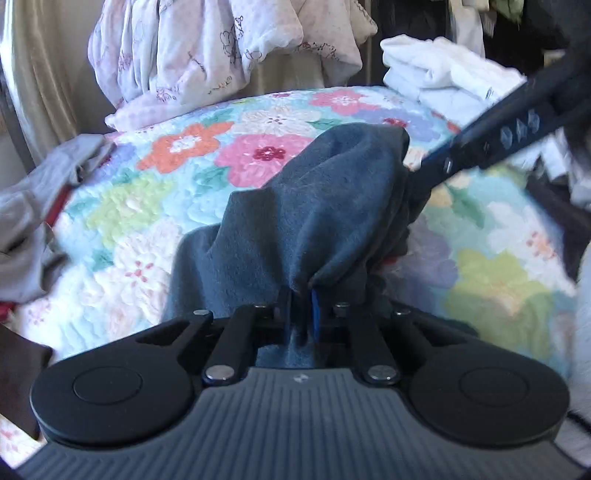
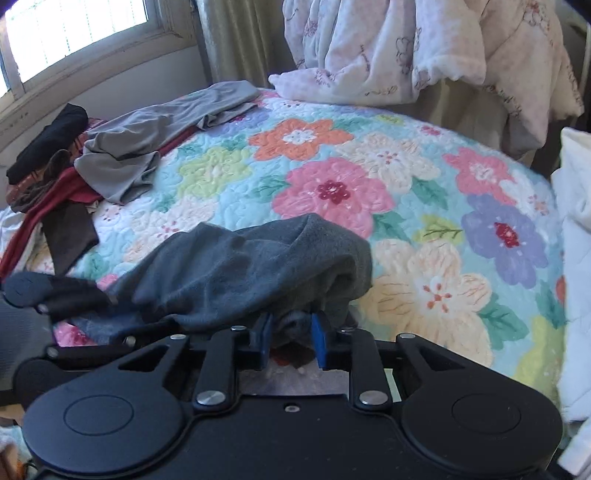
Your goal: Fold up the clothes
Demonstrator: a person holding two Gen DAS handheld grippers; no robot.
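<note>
Cloth (image 1: 314, 221) (dark blue-grey, bunched) is held above floral quilt (image 2: 332, 177), stretched left-right between left gripper (image 1: 301, 306) and right gripper (image 2: 291, 332), both clamped on it; window (image 2: 74, 33) behind.

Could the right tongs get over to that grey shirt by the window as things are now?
Probably not right away: the right tongs are closed on the dark blue-grey garment, which the left tongs grip too. Past that, open floral quilt leads to the grey shirt.
</note>
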